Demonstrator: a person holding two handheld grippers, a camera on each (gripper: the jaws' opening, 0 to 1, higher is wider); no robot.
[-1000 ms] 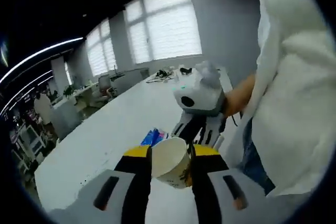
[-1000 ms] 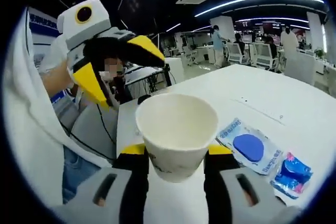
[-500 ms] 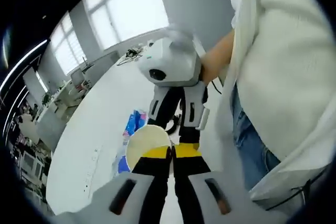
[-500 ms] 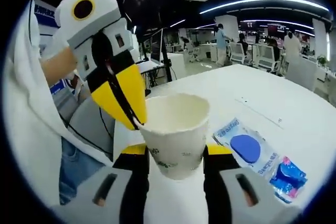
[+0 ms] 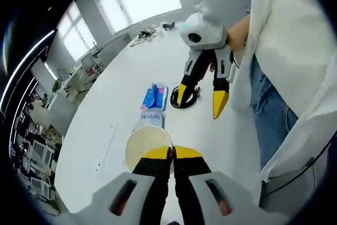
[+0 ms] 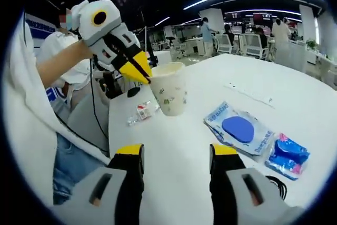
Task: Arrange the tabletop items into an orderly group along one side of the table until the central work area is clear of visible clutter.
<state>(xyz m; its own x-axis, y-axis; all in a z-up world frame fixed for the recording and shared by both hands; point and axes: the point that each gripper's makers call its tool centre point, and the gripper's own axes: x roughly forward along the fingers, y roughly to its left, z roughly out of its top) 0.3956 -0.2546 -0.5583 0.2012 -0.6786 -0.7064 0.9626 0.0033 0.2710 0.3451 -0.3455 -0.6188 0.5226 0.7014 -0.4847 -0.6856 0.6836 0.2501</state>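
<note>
Right gripper view: left gripper point(image 6: 146, 77) pinches the paper cup point(image 6: 170, 95) rim above the white table point(image 6: 263, 110), left of blue packets point(image 6: 238, 130); right gripper point(image 6: 178, 154) gapes empty.

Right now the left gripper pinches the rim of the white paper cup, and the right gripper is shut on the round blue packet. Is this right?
Not quite. The left gripper does pinch the rim of the white paper cup, but the right gripper is open and holds nothing; the round blue packet lies on the table ahead of it, as the right gripper view shows.
</note>
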